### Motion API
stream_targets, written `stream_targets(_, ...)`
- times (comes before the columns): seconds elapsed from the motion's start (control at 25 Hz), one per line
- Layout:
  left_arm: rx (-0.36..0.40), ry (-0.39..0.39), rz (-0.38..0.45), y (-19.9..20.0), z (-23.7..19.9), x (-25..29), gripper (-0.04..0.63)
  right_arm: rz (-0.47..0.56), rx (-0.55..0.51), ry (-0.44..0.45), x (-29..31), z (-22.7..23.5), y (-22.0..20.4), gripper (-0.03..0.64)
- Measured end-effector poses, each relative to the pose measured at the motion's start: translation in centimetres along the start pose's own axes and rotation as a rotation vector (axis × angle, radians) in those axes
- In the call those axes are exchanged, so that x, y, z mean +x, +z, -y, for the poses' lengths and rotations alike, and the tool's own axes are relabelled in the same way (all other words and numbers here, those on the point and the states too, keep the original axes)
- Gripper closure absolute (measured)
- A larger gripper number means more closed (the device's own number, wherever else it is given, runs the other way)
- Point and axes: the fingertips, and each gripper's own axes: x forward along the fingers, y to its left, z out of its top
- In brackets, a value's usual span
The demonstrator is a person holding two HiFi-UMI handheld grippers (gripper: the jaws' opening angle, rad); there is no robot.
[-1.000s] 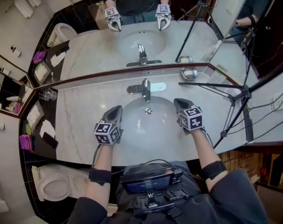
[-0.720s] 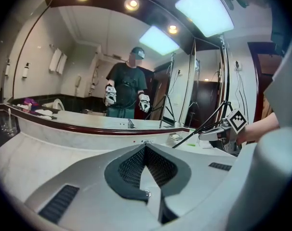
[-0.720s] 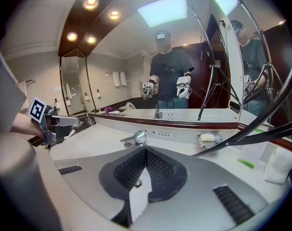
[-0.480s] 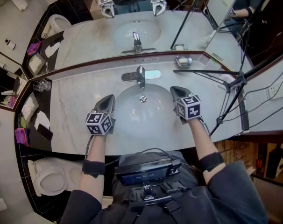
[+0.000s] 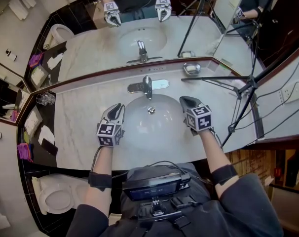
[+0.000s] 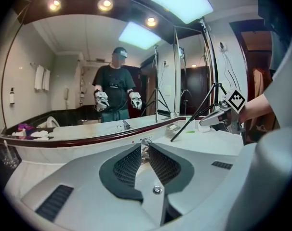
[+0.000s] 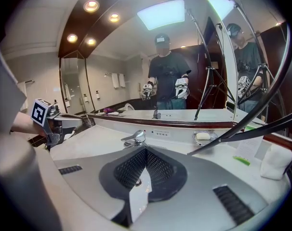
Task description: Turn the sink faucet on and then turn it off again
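Observation:
The chrome faucet [image 5: 147, 85] stands at the back of the white sink basin [image 5: 139, 127], its lever pointing toward me, and no water runs. My left gripper [image 5: 120, 106] hovers over the basin's left rim. Its jaws have just been opening and stand a narrow gap apart with nothing between them. In the left gripper view the faucet [image 6: 145, 143] shows just beyond that gap. My right gripper [image 5: 183, 101] sits at the basin's right rim, shut and empty. From the right gripper view the faucet [image 7: 135, 138] lies ahead and slightly left. Neither gripper touches it.
A soap dish [image 5: 191, 68] sits right of the faucet by the mirror [image 5: 139, 28]. Tripod legs [image 5: 238, 90] cross the counter's right end. Glasses [image 5: 43, 98] and a dark phone [image 5: 49, 147] lie on the left side. A toilet [image 5: 53, 199] is below left.
The left gripper has rolled a little and its jaws have parted slightly. Both grippers stay at the basin's sides, and the head view has shifted a bit.

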Motion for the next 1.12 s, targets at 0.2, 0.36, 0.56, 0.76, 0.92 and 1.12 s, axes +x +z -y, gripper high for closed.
stream_targets(0.2, 0.134, -0.04, -0.068, -0.3, 1.5, 2.1, 0.452, 0.008, 0.006, 0.003, 0.5, 0.2, 0.0, 0.597)
stream_targets(0.36, 0.308, -0.047, -0.131, -1.2, 2.4, 4.5, 0.368, 0.001, 0.014, 0.005, 1.3, 0.7, -0.4, 0.597)
stream_targets(0.56, 0.684, -0.061, -0.208, -2.9, 4.1, 8.3, 0.347, -0.021, 0.028, 0.002, 2.2, 1.7, -1.3, 0.597)
stream_targets(0.76, 0.797, -0.065, -0.223, -2.5, 5.0, 12.1, 0.347, -0.047, 0.038, 0.0, 3.1, 2.7, -1.8, 0.597)
stream_targets(0.92, 0.822, -0.073, -0.238, -2.4, 5.0, 14.7, 0.347, -0.06, 0.043, -0.003, 3.5, 3.7, -1.9, 0.597)
stream_targets(1.12, 0.865, -0.13, -0.265, -3.7, 5.5, 16.6, 0.347, -0.068, 0.054, -0.015, 3.7, 4.7, -1.8, 0.597)
